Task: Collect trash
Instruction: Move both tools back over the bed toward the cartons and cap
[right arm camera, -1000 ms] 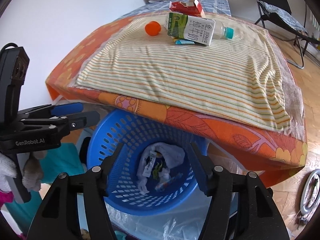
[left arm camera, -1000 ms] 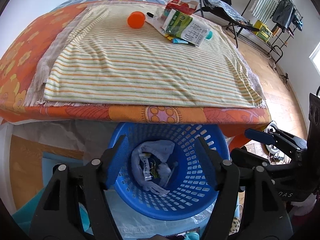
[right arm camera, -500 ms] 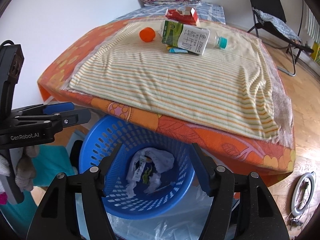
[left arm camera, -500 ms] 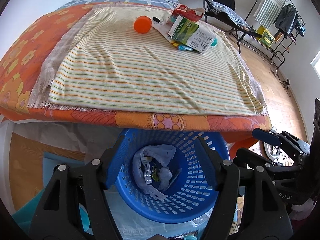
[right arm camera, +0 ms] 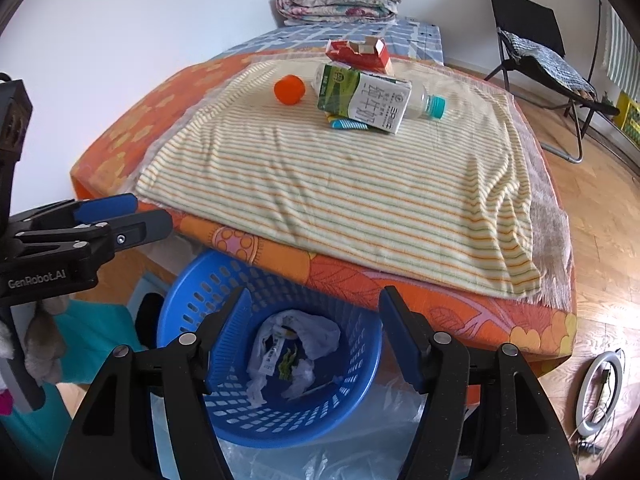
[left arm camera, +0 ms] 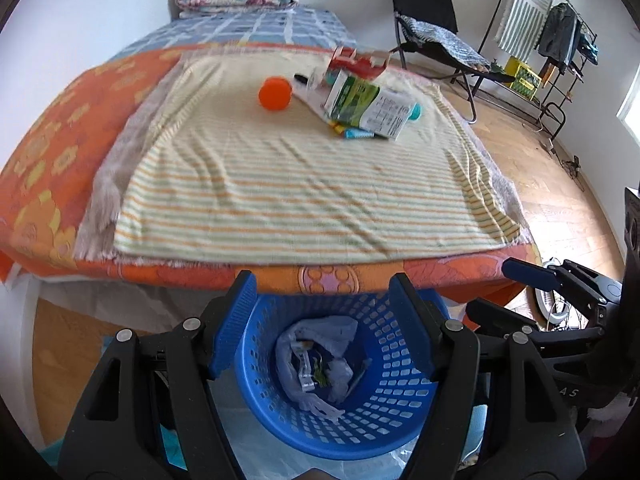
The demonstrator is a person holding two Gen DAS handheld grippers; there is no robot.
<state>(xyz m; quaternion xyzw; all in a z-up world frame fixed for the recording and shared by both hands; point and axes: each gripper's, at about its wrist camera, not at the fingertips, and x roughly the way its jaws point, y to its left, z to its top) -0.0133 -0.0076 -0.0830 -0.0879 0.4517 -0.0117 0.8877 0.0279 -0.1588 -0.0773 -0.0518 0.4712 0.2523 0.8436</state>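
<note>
A: Okay, quick one. Both grippers hang over the blue perforated plastic basket (left arm camera: 340, 420) on the floor at the foot of the bed, pointing steeply down. Left gripper (left arm camera: 322, 328) has its blue-padded jaws apart, nothing between them. Right gripper (right arm camera: 314, 338) likewise spread and empty.

B: Where's the remaining trash?

A: Up on the striped cream towel (right arm camera: 360, 184) on the bed, ahead of and above both grippers, well apart from them. A green-and-white drink carton (right arm camera: 362, 98) lies on its side, long axis running left to right across the right view, slanted a bit. Clear plastic bottle with a teal cap (right arm camera: 426, 103) sticks out behind it, cap to the right. Torn red cardboard box (right arm camera: 358, 52) just behind, small orange ball-like thing (right arm camera: 289, 89) just left of the carton.

B: Which hand is nearer?

A: My read: about even, the pile sits close to centre in both views. In the left view the carton (left arm camera: 366, 106) is right of centre, so the right hand may have the straighter line.

B: Anything unclear?

A: Something teal-striped (right arm camera: 348, 124) pokes from under the carton, mostly hidden, can't name it. The basket holds crumpled white wrappers (right arm camera: 296, 344); its far rim is tucked under the orange mattress edge (right arm camera: 400, 292). A black marker-like thing (left arm camera: 304, 78) by the box is too small to confirm.
</note>
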